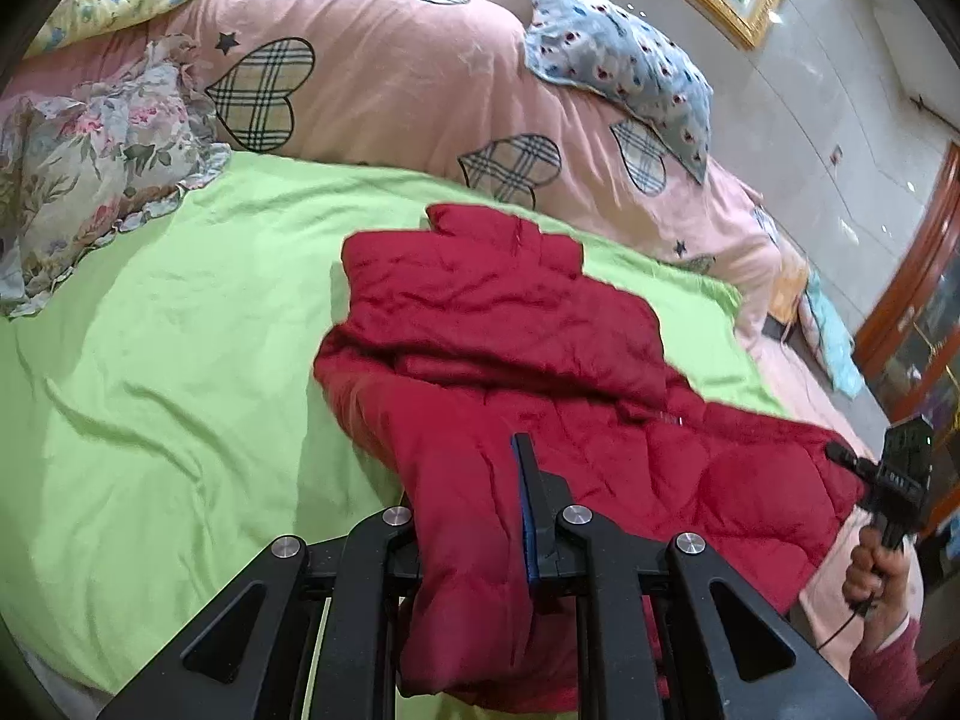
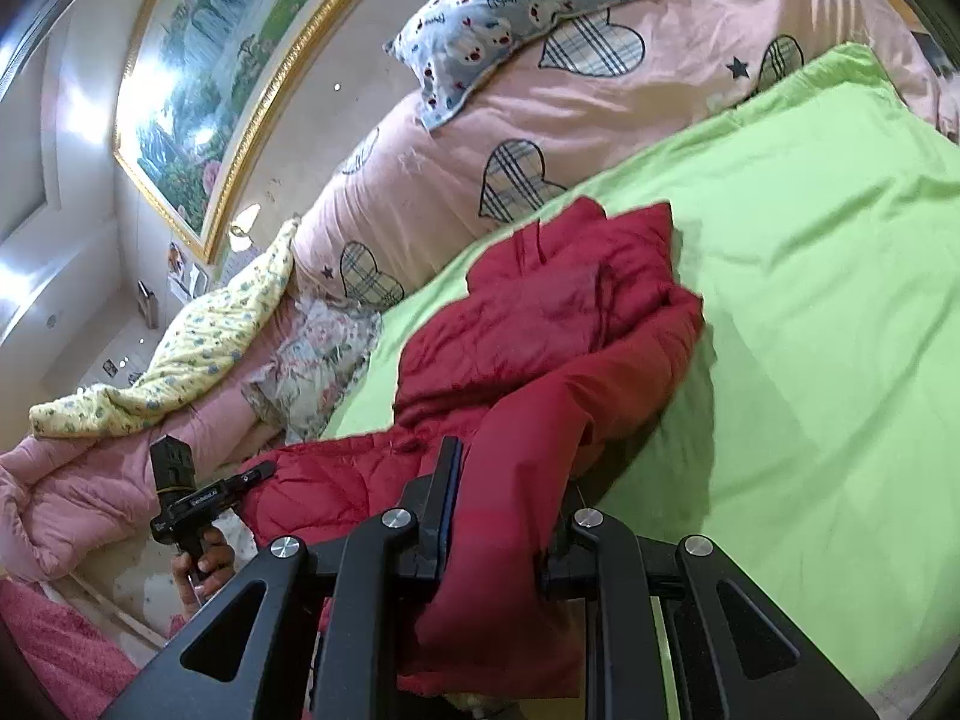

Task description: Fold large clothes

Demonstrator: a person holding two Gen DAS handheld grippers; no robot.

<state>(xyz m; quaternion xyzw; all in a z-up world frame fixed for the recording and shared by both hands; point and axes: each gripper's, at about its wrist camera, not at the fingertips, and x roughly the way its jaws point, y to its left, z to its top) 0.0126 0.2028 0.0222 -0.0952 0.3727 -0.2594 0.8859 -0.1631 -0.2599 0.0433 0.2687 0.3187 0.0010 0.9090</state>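
Black gripper jaws fill the bottom of both my views, and each pair is clamped on the near hem of the red quilted padded jacket [image 1: 498,324]. My left gripper [image 1: 474,516] is nearly closed, with a thick fold of red fabric pinched between its blue-padded fingers; my right gripper [image 2: 498,516] is just as narrow, biting the opposite corner of the same hem. From the left wrist view my right hand [image 1: 876,564] shows at the jacket's right-hand corner, so the two grips sit well apart along the hem.

Seen from either gripper, the jacket runs straight away toward the pink heart-patterned quilt [image 1: 420,78], its long axis pointing at that quilt and its collar end nearest it. The garment lies on the lime-green bedsheet [image 1: 150,330], its far half flat, its near half lifted off the sheet and sagging between my grips. Neither hand is nearer; both hold the same edge.

Its shell looks puffy, stitched in channels, and rumpled across the middle. My judgement: the hem must travel toward the pink quilt to meet the collar.
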